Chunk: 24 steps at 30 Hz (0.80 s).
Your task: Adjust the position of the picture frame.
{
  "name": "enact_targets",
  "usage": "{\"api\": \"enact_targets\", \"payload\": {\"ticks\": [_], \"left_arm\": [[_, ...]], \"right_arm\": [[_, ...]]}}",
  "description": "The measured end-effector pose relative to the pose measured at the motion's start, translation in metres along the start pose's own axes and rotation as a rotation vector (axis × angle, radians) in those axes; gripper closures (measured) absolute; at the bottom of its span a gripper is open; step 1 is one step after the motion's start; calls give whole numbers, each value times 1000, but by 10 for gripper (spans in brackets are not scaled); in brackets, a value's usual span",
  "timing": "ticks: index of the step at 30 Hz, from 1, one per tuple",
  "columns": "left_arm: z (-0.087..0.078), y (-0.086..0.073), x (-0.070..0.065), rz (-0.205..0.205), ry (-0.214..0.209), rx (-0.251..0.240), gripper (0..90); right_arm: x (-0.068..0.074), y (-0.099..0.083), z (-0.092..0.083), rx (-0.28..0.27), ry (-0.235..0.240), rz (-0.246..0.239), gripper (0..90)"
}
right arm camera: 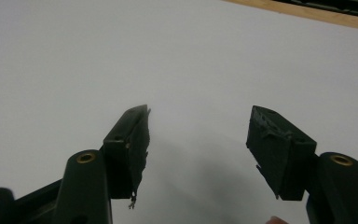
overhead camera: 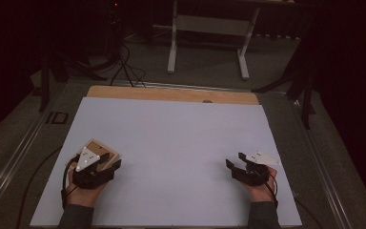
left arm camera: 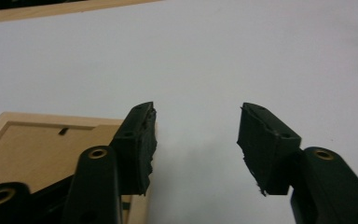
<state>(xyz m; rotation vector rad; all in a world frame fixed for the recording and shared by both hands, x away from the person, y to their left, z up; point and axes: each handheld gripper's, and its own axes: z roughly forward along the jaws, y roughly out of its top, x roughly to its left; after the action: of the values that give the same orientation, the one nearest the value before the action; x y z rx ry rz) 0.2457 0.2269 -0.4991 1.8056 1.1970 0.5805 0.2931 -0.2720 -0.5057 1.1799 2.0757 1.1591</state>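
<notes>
A white sheet (overhead camera: 171, 157) covers the table (overhead camera: 171, 94), whose wooden far edge lies well beyond both sets of fingers; the stretch of sheet between the two grippers is bare. The left gripper (left arm camera: 196, 140) has its fingers (left arm camera: 137, 144) spread apart, grasping nothing. A wooden picture frame (left arm camera: 37, 149), back side up, lies flat just outside and partly under its left finger. The right gripper (right arm camera: 198, 149) is likewise released, over bare sheet.

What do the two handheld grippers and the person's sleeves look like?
Both the left gripper and right gripper are black, each topped with a pale three-cornered plate with dark dots. Their fingers are black with ragged pads and brass-coloured pivots. Black cables trail back. The sleeves are dark grey.
</notes>
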Motion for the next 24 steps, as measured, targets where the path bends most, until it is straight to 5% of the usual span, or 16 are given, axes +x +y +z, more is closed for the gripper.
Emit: {"api": "enact_targets", "payload": {"ticks": [13,24], "left_arm": [[-1,1,4,8,11,5,509],[-7,1,16,-1,67,4,618]], "right_arm": [[-2,1,0,-8,-18,2,400],[-4,1,1,-5,-29,5,402]]}}
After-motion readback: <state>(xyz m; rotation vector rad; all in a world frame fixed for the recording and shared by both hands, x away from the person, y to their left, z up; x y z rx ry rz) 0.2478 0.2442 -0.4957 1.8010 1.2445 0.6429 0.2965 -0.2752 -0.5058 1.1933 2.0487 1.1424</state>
